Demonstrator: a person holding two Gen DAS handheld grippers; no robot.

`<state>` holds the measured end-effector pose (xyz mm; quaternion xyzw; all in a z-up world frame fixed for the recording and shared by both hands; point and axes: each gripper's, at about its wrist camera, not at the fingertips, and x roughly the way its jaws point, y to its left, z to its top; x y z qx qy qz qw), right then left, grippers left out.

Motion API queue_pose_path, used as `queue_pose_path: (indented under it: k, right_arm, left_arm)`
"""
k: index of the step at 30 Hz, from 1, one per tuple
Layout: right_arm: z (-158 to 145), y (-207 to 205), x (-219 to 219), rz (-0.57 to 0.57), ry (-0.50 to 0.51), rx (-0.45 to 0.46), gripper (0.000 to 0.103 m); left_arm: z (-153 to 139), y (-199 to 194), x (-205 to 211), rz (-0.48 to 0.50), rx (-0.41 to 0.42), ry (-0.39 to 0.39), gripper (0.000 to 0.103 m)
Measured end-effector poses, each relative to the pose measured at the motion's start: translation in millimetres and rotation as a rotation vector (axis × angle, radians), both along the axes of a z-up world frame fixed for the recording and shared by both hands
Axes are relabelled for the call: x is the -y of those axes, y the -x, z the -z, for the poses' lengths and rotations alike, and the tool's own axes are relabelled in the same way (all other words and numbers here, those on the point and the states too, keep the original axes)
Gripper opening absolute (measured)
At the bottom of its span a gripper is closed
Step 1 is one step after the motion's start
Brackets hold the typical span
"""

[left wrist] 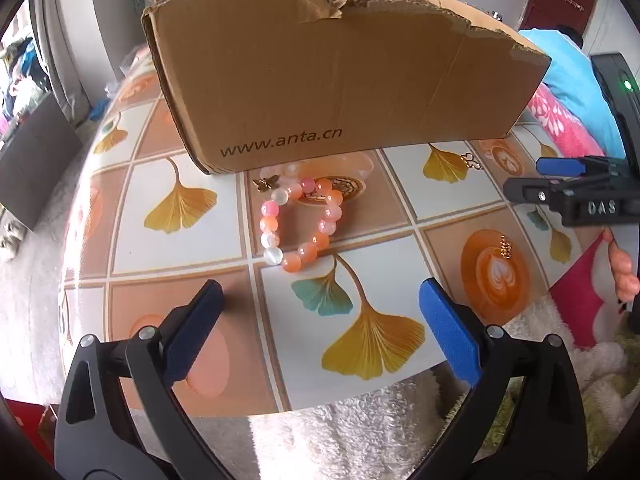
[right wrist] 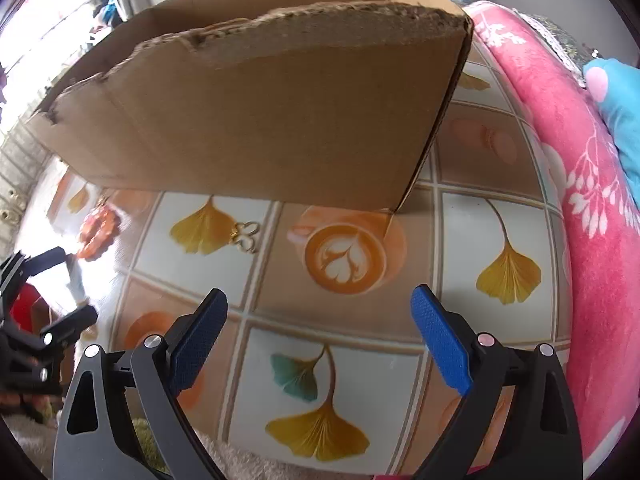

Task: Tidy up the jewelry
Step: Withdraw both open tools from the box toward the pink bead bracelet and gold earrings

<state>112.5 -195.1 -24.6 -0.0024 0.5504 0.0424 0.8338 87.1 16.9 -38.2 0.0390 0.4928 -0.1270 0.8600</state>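
Observation:
A bracelet (left wrist: 300, 220) of pink, orange and white beads lies on the patterned table (left wrist: 180, 248), just in front of the brown cardboard box (left wrist: 320, 80). A gold butterfly charm (left wrist: 266, 183) rests at its far left. A second gold charm (left wrist: 472, 161) lies near the box's right end, and a small gold chain piece (left wrist: 505, 248) sits on a printed coffee cup. My left gripper (left wrist: 320, 296) stands open above the near table, short of the bracelet, holding nothing. My right gripper (right wrist: 320, 300) is open and empty, with the gold charm (right wrist: 246, 236) ahead to its left.
The box (right wrist: 260, 120) is open-topped with torn edges. A pink flowered blanket (right wrist: 580, 200) and blue cloth (right wrist: 620, 100) border the table's right side. A white fluffy rug (left wrist: 360, 432) lies below the near table edge. Each gripper shows in the other's view (left wrist: 536, 179) (right wrist: 68, 288).

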Motion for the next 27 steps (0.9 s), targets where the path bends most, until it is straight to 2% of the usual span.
queue_pose_path:
  k: [2, 5, 14, 22, 25, 27]
  right_arm:
    - [4, -3, -2, 0.019, 0.022, -0.002, 0.091]
    - [6, -5, -6, 0.022, 0.047, -0.004, 0.097]
    - [11, -16, 2, 0.047, 0.036, -0.011, 0.097]
    - [13, -19, 19, 0.016, 0.04, -0.012, 0.097]
    - [10, -14, 24, 0.057, 0.059, -0.012, 0.097]
    - [4, -8, 32, 0.084, 0.002, 0.005, 0.097]
  left_arm:
    - [3, 4, 4, 0.02, 0.017, -0.046, 0.095]
    - [4, 8, 3, 0.034, 0.023, -0.04, 0.095]
    - [5, 9, 4, 0.048, 0.01, -0.05, 0.095]
    - [4, 9, 3, 0.053, 0.016, -0.051, 0.095]
    - [4, 9, 2, 0.054, 0.019, -0.05, 0.095]
    - [5, 10, 2, 0.058, 0.016, -0.05, 0.095]
